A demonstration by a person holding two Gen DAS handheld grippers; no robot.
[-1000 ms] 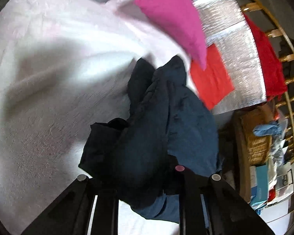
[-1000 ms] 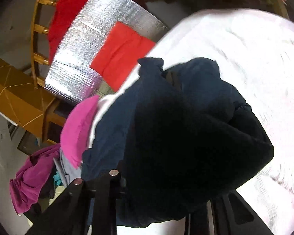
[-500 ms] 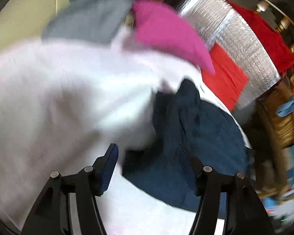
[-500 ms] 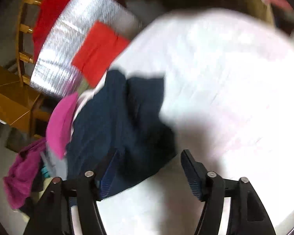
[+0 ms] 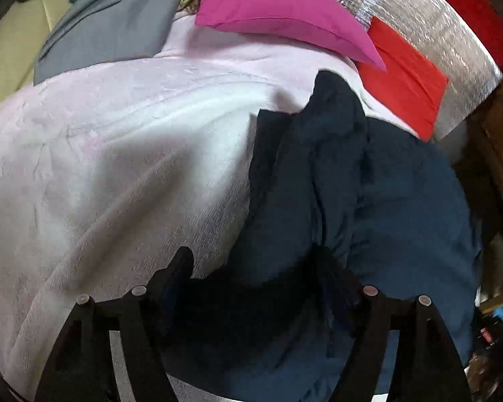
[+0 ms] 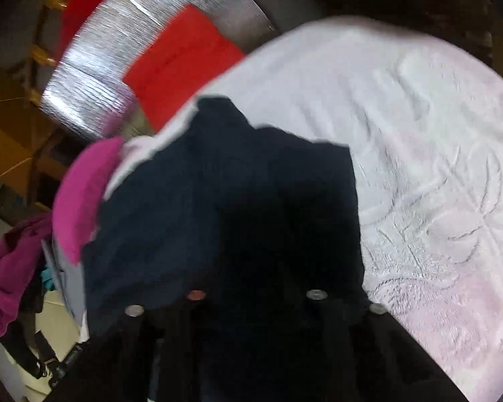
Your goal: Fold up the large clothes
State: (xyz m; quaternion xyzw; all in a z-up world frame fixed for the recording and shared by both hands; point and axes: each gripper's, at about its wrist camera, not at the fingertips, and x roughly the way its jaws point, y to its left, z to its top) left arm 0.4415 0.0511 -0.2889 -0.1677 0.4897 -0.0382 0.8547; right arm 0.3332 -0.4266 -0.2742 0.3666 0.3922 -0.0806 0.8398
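Letting go of the navy garment (image 5: 369,201), left tool (image 5: 255,278) spreads wide while right tool (image 6: 255,298) re-clenches it for another fold.

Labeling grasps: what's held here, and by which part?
Right gripper, jaws just closing, pinches navy garment at its bunched near edge. Left gripper, just opened, holds nothing; cloth lies between.

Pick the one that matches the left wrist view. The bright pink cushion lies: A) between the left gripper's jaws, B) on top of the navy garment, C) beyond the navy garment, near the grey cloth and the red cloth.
C: the pink cushion lies past the navy garment, between the grey cloth and the red cloth.
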